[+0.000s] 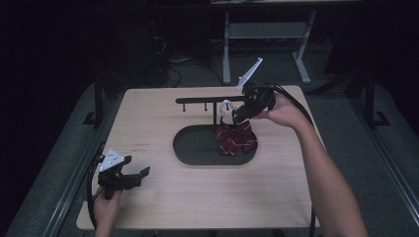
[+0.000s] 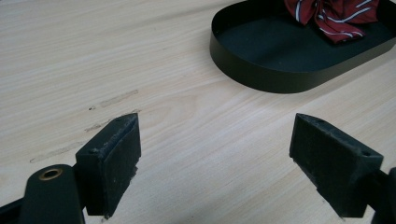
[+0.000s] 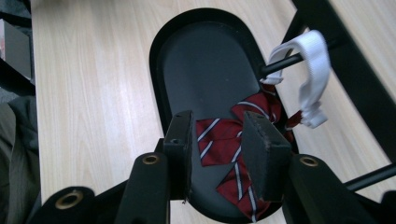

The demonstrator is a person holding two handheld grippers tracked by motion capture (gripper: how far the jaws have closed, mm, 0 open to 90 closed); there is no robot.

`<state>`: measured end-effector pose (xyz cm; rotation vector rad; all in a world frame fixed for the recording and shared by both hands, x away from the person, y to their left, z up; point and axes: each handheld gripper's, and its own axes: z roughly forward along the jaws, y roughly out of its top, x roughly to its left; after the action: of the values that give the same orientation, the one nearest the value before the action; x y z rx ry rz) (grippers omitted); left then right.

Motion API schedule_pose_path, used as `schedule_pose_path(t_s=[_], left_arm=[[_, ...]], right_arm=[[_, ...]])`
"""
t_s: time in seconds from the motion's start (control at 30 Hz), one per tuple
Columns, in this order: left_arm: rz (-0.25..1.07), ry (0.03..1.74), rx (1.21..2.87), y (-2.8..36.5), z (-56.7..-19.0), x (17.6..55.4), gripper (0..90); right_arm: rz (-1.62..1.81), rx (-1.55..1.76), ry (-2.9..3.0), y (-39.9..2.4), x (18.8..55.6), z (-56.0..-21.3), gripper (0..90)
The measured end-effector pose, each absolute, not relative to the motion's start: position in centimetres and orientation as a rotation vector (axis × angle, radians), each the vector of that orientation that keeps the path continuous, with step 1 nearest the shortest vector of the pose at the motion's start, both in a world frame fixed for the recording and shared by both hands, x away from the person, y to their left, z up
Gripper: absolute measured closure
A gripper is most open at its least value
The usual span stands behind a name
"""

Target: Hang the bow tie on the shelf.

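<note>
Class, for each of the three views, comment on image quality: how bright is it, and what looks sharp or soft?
High view: dim, surroundings nearly black, the table lit, the bow tie small and soft. Left gripper view: bright and even, wood grain crisp, the tray sharp. Right gripper view: well lit, the white strap and tie stripes clear, near claw parts slightly soft.

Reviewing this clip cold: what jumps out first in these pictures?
The red striped bow tie draws the eye, hanging by its white strap from a peg of the black stand over the oval tray mid-table. The right gripper sits just above the tie, jaws partly apart, with fabric seen between them in its own view. The left gripper rests wide open near the table's front left corner.
</note>
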<state>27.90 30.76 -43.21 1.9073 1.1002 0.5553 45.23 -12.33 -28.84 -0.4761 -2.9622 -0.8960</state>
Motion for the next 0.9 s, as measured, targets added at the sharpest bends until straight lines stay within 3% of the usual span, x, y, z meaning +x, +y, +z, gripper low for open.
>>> schedule_pose_path(t_s=[0.9], left_arm=[[0.558,1.099,1.910,30.7,-43.2,27.9,16.3]], right_arm=[[-0.913,-0.489,-2.934,-13.9,43.3,-30.6,53.2]])
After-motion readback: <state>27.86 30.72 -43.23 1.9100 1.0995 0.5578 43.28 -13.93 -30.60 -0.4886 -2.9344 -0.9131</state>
